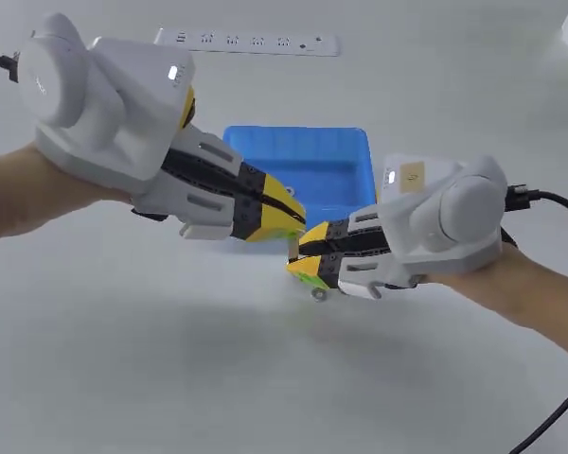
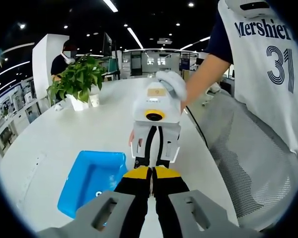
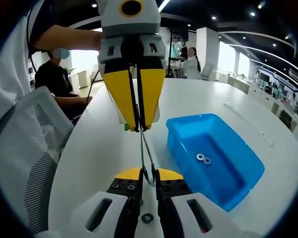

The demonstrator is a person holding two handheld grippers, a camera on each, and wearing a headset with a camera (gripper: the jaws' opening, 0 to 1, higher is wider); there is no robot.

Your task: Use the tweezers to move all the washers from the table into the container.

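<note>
white table (image 1: 123, 359), blue container (image 3: 238, 188) at right of the right gripper view with two washers (image 3: 203, 158) inside, left gripper (image 3: 137, 127) and right gripper (image 3: 148, 174) both clamped on the tweezers (image 3: 145, 148), arms nearly together, tips hidden, one washer (image 3: 148, 217) on the table, bottom centre

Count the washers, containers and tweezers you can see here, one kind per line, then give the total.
washers: 3
container: 1
tweezers: 1
Total: 5
</note>
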